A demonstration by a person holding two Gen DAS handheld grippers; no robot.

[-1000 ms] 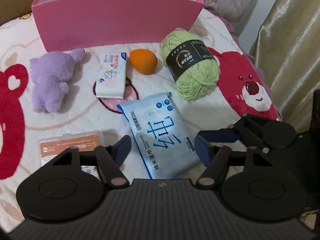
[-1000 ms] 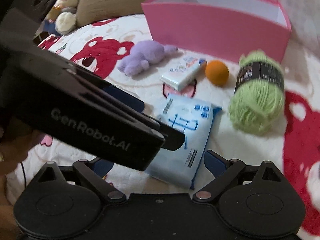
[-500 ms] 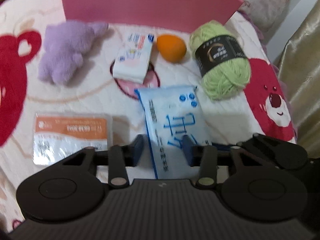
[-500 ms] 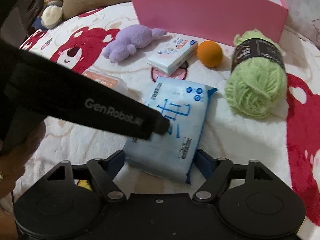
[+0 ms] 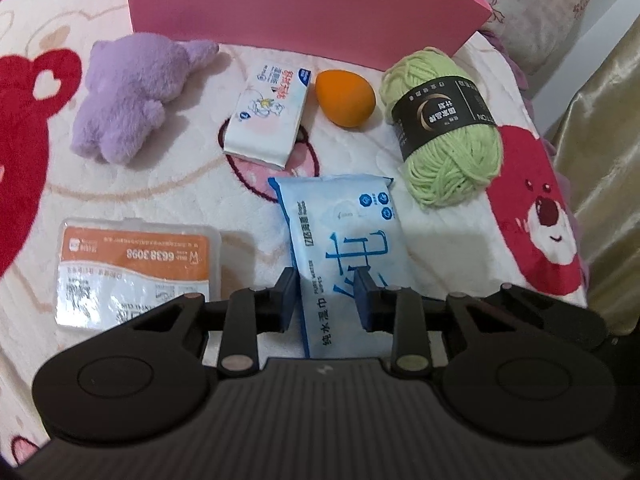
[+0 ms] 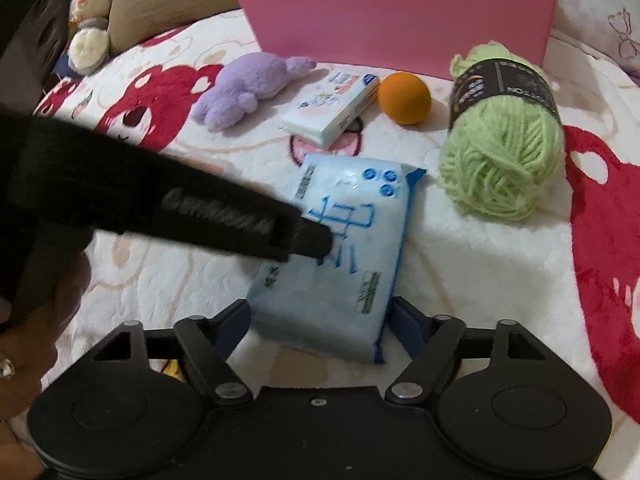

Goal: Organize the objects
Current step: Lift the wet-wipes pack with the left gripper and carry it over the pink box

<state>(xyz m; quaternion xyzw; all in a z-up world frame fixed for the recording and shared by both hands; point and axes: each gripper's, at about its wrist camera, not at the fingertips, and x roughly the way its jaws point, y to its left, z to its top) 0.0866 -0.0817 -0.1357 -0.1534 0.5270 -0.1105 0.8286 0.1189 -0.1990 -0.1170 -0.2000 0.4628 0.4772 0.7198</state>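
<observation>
The wet-wipes pack (image 5: 344, 248) lies on the bed in front of the pink box (image 5: 304, 8). Left tongs (image 5: 326, 300) pinch its near edge narrowly. Right tongs (image 6: 320, 326) straddle its end, opening, pads seemingly off. Judged soft, slippery, moderately heavy; grip across the narrow width.

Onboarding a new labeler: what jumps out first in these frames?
Both grippers converge on the blue wet-wipes pack lying mid-blanket: the left gripper pinches a narrow fold of it, while the right gripper's jaws, now opening, straddle its near end. Behind it, a green yarn ball sits at right, and a pink box stands at the back.
</observation>
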